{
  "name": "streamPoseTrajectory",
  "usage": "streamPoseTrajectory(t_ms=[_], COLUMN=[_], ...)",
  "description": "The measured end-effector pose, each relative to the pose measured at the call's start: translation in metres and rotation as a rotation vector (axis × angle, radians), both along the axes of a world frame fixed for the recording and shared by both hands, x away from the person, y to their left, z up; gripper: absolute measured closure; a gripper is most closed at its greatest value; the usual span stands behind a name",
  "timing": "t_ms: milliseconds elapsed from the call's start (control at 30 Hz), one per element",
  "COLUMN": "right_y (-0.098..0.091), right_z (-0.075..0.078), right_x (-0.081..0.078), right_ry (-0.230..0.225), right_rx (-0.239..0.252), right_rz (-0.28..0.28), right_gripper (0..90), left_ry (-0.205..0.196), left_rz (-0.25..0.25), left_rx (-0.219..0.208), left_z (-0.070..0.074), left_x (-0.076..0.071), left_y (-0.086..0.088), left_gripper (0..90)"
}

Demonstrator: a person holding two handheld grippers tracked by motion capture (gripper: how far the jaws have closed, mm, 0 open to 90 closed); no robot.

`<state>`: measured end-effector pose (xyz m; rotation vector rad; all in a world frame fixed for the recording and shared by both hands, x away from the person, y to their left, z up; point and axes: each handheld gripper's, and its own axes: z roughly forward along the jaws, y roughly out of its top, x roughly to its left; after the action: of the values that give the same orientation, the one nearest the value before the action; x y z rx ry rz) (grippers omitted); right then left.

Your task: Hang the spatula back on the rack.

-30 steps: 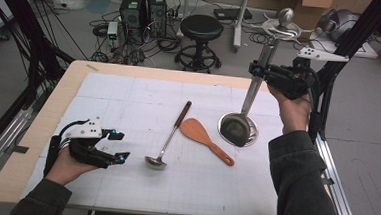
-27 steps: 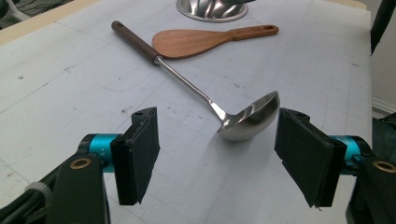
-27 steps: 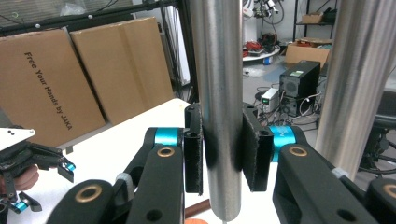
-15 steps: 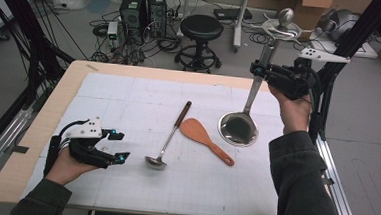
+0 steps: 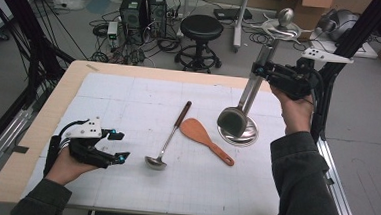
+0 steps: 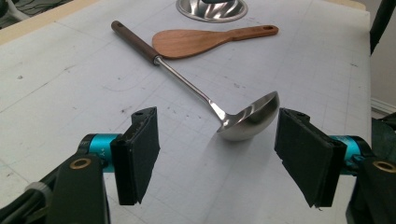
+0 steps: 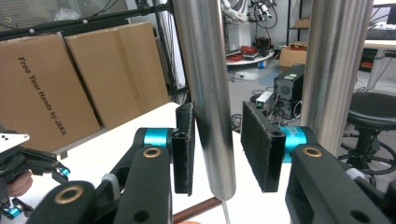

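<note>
Right gripper jaws, just opening, stand apart around steel ladle handle. Left gripper jaws apart, nothing between.

Big ladle: looking like brushed steel, its tube handle showing a smooth satin sheen.
Bowl: shining as polished metal, mirror-glossy.
Small ladle: gleaming steel cup and rod, with a dark, smooth wooden grip.
Rice paddle: showing warm, matt wood.
Worktop: wearing a white, matt, scuffed gridded mat over a pale wood edge.
Left tool: carrying black, rough pads and glossy blue metal collars.
</note>
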<state>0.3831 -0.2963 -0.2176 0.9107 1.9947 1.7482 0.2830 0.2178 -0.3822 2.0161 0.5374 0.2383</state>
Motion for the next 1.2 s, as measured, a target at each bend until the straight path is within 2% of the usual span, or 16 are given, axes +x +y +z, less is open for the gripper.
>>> streamPoseTrajectory(t_ms=[367, 633, 867, 1100, 1200], right_y=[-0.003, -0.009, -0.016, -0.02, -0.02], right_z=[0.003, 0.005, 0.009, 0.013, 0.015], right_x=[-0.006, -0.013, -0.019, -0.024, -0.025], right_ry=[-0.008, -0.017, -0.028, -0.038, -0.043], right_rx=[-0.003, -0.006, -0.01, -0.042, -0.033], right_rz=[-0.002, -0.003, 0.003, 0.025, 0.02], right_gripper=[55.9, 55.1, 62.7, 73.5, 77.0], left_ry=[-0.002, 0.001, 0.004, 0.008, 0.009], left_rz=[0.001, 0.006, 0.009, 0.018, 0.02], left_rx=[-0.001, 0.0, 0.002, 0.001, -0.003], left_z=[0.0, 0.0, 0.0, -0.001, -0.001], left_x=[0.0, 0.0, 0.001, 0.001, 0.002], left_y=[0.0, 0.001, 0.002, 0.003, 0.004], left_gripper=[31.1, 30.8, 30.1, 29.1, 28.3])
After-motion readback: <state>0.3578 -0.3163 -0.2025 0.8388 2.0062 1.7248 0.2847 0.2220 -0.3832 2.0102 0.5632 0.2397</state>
